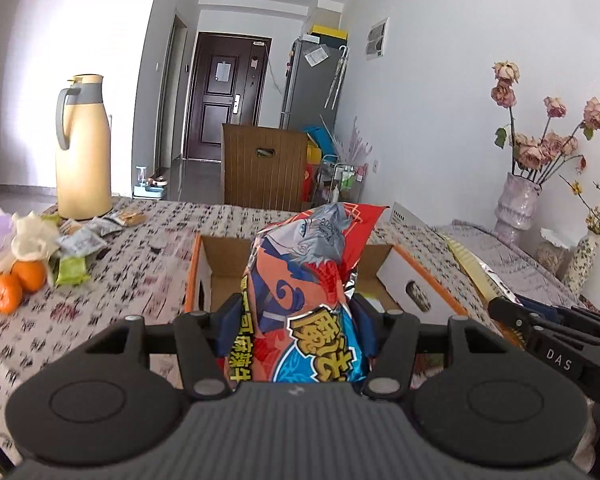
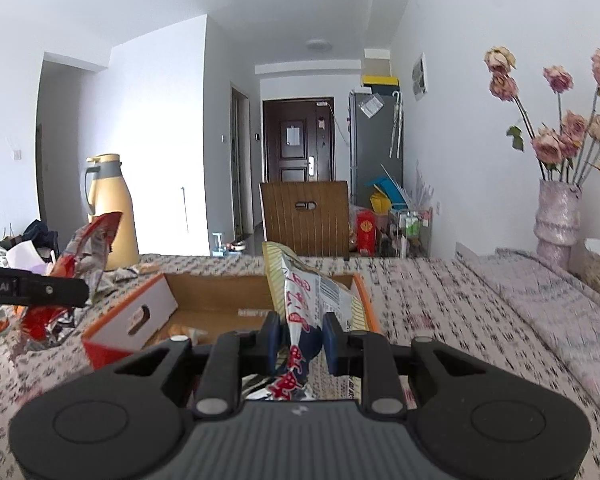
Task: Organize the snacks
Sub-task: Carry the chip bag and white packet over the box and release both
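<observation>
Left tool point(image 1: 296, 312): you have it clamped on the red-and-blue snack bag point(image 1: 304, 280), held upright just short of the cardboard box point(image 1: 420, 280).
Right tool point(image 2: 300, 334): you have it pinched shut on the white-and-yellow snack bag point(image 2: 312, 292), above the box's near right side.
Box: open-topped on the patterned tabletop point(image 1: 100, 300), with something small already lying inside.
Loose snacks point(image 1: 84, 240): they sit beside the oranges point(image 1: 16, 280), well apart from the box.
Risk: both bags are tall and crinkly, so they may catch the box wall or each other if you lower them together.
Risk: your two tools are close and could collide over the opening.
</observation>
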`<state>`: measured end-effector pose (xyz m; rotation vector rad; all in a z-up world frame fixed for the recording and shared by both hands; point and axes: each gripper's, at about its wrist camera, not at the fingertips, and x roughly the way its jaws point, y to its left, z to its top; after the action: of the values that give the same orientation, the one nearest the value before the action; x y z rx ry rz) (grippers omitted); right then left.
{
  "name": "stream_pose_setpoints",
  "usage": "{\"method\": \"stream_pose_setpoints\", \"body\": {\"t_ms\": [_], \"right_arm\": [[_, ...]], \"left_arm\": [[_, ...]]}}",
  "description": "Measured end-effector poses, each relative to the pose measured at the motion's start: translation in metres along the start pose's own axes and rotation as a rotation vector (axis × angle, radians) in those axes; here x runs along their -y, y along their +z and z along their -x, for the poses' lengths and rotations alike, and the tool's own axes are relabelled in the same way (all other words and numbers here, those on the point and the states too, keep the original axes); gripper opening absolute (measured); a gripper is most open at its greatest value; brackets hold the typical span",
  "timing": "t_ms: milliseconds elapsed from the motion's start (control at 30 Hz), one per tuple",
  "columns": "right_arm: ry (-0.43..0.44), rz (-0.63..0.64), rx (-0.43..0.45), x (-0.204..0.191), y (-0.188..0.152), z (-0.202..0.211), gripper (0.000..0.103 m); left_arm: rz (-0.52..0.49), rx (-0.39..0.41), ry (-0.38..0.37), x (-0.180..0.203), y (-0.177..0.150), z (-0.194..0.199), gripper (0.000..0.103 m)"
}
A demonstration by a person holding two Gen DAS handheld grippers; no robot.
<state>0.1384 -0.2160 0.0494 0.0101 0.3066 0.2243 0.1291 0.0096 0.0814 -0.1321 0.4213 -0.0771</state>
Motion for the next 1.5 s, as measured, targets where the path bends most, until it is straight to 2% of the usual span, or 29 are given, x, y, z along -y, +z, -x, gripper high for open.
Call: {"method": "stream_pose_setpoints", "body": {"t_ms": [300,533,800,1133,1167,1233,1267,1300,1333,1367,1400,1500], "right_arm": [[0.022,0.031,0.027,-0.005,0.032,-0.053,0.022],[0.028,0.018,0.010,-0.005,0.048,-0.106,0.022],[0.046,-0.015,-0.064,0.001,0.030,-0.149,0.022],[0.072,-0.007,-0.125,0.000,0.013,-0.161,0.022],[0.071,-0.008,-0.126,0.001,0.013,-0.161,0.023],[0.069,-0.012,-0.128,0.000,0.013,-0.160,0.024],[0.063,-0.015,-0.129,0.001,0.015,-0.161,0.031],[0.058,-0.019,-0.131,0.001,0.015,-0.161,0.045],[0.053,-0.020,-0.129,0.002,0.014,-0.161,0.054],[0.041,-0.020,-0.127,0.002,0.014,-0.160,0.071],[0.034,-0.022,-0.123,0.002,0.014,-0.160,0.085],[0.027,-0.036,-0.100,0.004,0.016,-0.156,0.103]], "left_arm": [[-0.012,0.013,0.014,0.004,0.037,-0.049,0.058],[0.023,0.027,0.042,-0.003,0.055,-0.088,0.058],[0.061,-0.014,0.079,-0.020,0.045,-0.125,0.058],[0.076,-0.067,0.073,-0.036,0.029,-0.144,0.059],[0.081,-0.067,0.071,-0.038,0.029,-0.144,0.060],[0.094,-0.054,0.083,-0.039,0.029,-0.140,0.074],[0.100,-0.046,0.091,-0.039,0.029,-0.138,0.087],[0.103,-0.030,0.097,-0.039,0.030,-0.134,0.094],[0.104,-0.014,0.099,-0.039,0.031,-0.130,0.096],[0.105,-0.002,0.099,-0.039,0.032,-0.127,0.103],[0.105,0.010,0.099,-0.038,0.033,-0.125,0.103],[0.111,0.017,0.100,-0.037,0.034,-0.121,0.103]]}}
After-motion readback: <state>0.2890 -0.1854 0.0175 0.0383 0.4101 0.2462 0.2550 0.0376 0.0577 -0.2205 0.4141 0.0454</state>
